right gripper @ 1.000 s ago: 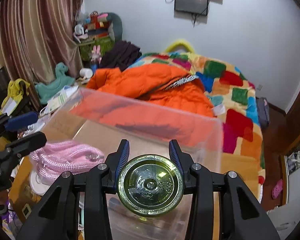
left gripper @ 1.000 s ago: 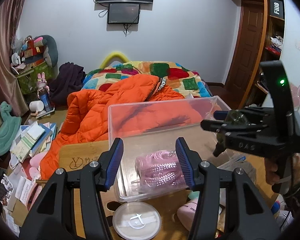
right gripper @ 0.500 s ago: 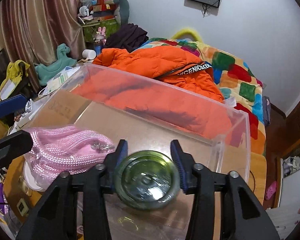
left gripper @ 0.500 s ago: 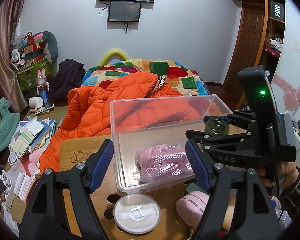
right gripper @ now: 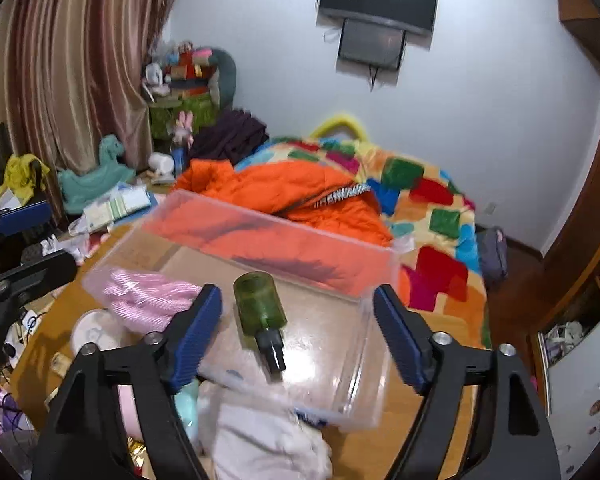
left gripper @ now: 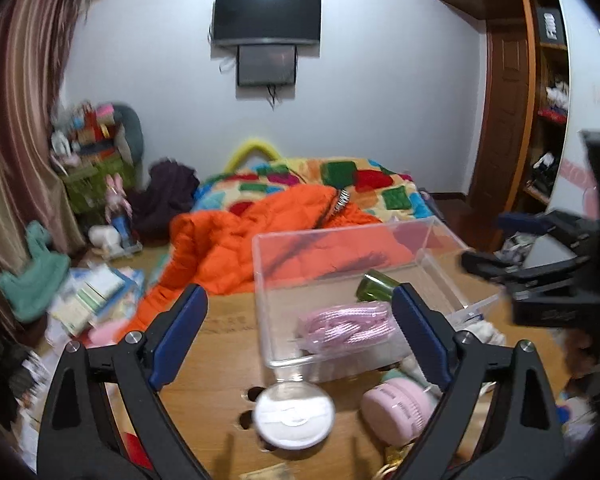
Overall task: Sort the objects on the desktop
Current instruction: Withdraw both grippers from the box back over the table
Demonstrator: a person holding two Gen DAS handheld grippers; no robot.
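Note:
A clear plastic box (left gripper: 444, 236) (right gripper: 364, 344) stands on the wooden table (left gripper: 220, 356). Inside it lie a pink rope bundle (left gripper: 348, 326) (right gripper: 144, 296) and a green bottle with a black nozzle (right gripper: 262, 314) (left gripper: 374, 286), on its side. My right gripper (right gripper: 298, 328) is open and empty above the box's near side, just behind the bottle. My left gripper (left gripper: 300, 336) is open and empty, in front of the box. The right gripper also shows at the right edge of the left wrist view (left gripper: 540, 280).
A white round lid (left gripper: 294, 414) and a pink jar (left gripper: 396, 410) lie on the table in front of the box. White cloth (right gripper: 268, 444) lies by the box. A bed with an orange jacket (left gripper: 268, 240) stands behind the table. Clutter covers the floor at left.
My right gripper has opened and let go of the green bottle, which now lies in the box. Both grippers have drawn back from the box, and the left one has opened wider.

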